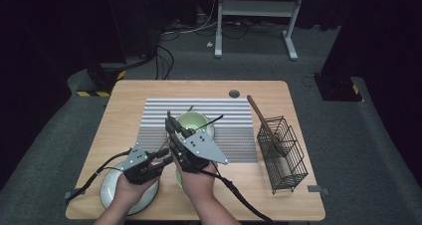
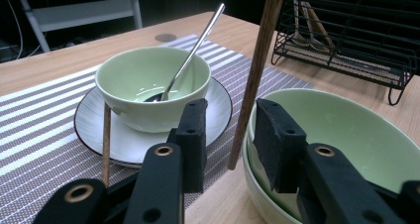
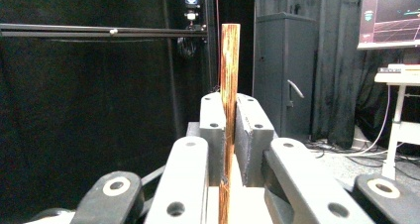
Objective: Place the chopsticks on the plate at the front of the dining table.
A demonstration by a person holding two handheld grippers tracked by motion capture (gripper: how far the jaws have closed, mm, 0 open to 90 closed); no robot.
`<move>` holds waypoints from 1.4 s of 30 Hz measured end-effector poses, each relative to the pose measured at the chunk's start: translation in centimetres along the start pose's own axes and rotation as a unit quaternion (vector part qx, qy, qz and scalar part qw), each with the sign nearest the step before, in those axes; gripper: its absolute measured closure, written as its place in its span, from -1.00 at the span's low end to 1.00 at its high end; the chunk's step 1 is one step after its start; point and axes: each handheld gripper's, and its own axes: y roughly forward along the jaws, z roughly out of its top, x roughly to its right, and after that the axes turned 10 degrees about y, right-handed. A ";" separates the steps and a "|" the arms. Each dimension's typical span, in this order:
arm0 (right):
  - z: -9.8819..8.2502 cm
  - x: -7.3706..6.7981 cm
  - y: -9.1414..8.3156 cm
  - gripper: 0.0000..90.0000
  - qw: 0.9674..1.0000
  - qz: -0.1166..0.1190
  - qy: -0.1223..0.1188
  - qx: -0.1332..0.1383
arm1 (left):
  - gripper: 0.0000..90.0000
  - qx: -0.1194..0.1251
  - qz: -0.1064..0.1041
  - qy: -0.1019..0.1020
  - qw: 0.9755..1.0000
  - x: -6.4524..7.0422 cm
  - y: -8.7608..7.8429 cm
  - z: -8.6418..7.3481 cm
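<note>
Up close, your right gripper [image 3: 229, 135] clamps a wooden chopstick [image 3: 229, 85]; your left gripper [image 2: 230, 135] view shows that stick between its parted jaws.

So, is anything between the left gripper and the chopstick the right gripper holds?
Nothing visible. The chopstick, clamped upright in the right gripper, stands in the gap between the left gripper's jaws, and neither pad presses on it. The near green bowl lies close beside it.

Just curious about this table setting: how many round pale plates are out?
2: one plate under the spoon-holding green bowl on the striped mat, another plate beneath the left hand. Stacked ones may hide.
</note>
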 end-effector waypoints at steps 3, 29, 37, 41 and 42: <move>0.0 0.0 0.0 0.84 1.000 0.002 0.005 -0.002 | 0.54 0.001 -0.001 0.000 1.000 0.1 0.1 -0.1; -0.3 0.8 0.3 0.67 1.000 -0.011 -0.003 -0.012 | 0.89 0.003 0.000 0.028 1.000 0.9 -0.1 0.1; -1.0 0.7 0.7 0.56 0.999 -0.016 -0.017 -0.029 | 0.89 0.008 -0.002 0.026 1.000 1.1 -0.4 0.3; -1.6 1.3 0.7 0.52 0.999 -0.025 -0.015 -0.036 | 0.89 0.007 -0.004 0.028 1.000 1.2 -0.5 0.3; -1.8 1.5 0.7 0.52 0.999 -0.027 -0.013 -0.038 | 0.89 0.008 -0.005 0.027 1.000 1.2 -0.5 0.3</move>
